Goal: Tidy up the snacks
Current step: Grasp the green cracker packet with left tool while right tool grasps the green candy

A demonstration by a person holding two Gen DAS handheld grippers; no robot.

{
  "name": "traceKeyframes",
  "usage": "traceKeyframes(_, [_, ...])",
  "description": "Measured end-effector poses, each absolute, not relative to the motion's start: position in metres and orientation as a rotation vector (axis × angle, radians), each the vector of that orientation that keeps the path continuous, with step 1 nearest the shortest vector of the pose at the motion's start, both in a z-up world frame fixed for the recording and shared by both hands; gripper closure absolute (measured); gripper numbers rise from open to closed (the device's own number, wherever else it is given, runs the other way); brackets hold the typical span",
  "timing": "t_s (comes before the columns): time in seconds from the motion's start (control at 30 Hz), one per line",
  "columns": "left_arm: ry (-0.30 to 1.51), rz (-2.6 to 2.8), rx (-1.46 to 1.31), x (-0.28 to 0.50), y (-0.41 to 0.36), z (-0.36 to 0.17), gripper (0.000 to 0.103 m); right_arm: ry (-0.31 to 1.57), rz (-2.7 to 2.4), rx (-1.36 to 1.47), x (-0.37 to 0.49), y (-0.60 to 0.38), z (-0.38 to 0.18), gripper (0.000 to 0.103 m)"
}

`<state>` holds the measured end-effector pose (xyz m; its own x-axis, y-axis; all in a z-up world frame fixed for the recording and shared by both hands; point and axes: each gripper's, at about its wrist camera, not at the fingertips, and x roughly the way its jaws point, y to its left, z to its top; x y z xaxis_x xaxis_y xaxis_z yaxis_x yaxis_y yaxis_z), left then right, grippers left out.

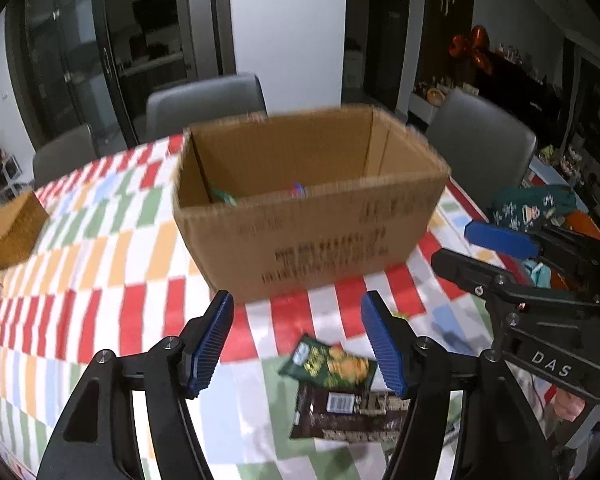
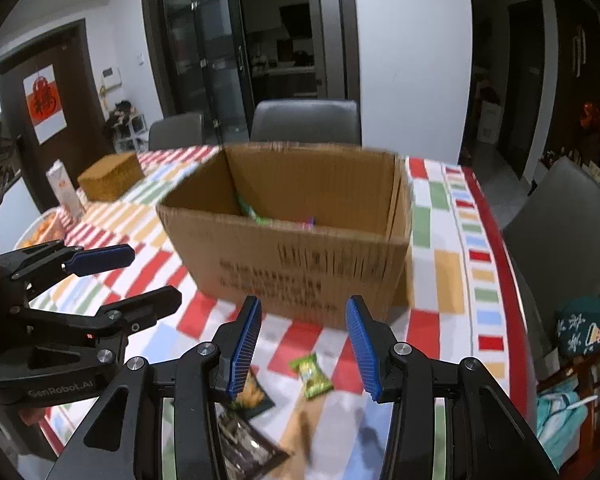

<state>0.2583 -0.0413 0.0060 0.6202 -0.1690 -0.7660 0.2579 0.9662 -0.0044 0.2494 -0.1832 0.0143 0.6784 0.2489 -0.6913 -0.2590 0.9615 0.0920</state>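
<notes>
Both claws we see spread, gripping nothing: left claw (image 1: 296, 344), right claw (image 2: 303, 344). Green snack packet (image 2: 311, 376) lies on bench (image 2: 448, 268), near cardboard box (image 2: 296, 236).

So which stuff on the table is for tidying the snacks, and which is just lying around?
For the job:
cardboard box
green snack bag
brown snack bag
small green candy
left tool, open
right tool, open

Just lying around:
small woven box
carton
chairs
</notes>
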Motion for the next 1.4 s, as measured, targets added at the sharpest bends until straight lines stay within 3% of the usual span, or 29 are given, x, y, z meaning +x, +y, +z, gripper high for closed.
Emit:
traceKeyframes(0.27, [0.949, -0.307, 0.182, 0.253, -0.052, -0.036, 0.033, 0.859, 0.301, -0.039, 0.245, -0.186, -0.023, 0.058])
traceKeyframes(0.5, [0.988, -0.372, 0.249, 0.250, -0.059, -0.058, 0.022, 0.932, 0.321, -0.051, 0.246, -0.183, -0.051, 0.058])
traceKeyframes(1.0, [1.107, -0.461, 0.398, 0.270, -0.080, -0.101, 0.010, 1.054, 0.318, -0.087, 0.255, -0.181, -0.091, 0.058])
traceKeyframes(1.33, [1.141, -0.472, 0.371, 0.285, -0.084, -0.119, 0.009, 1.076, 0.316, -0.094, 0.264, -0.181, -0.100, 0.058])
traceKeyframes(1.4, [1.141, -0.498, 0.321, 0.284, -0.080, -0.120, 0.022, 1.080, 0.321, -0.092, 0.266, -0.180, -0.102, 0.058])
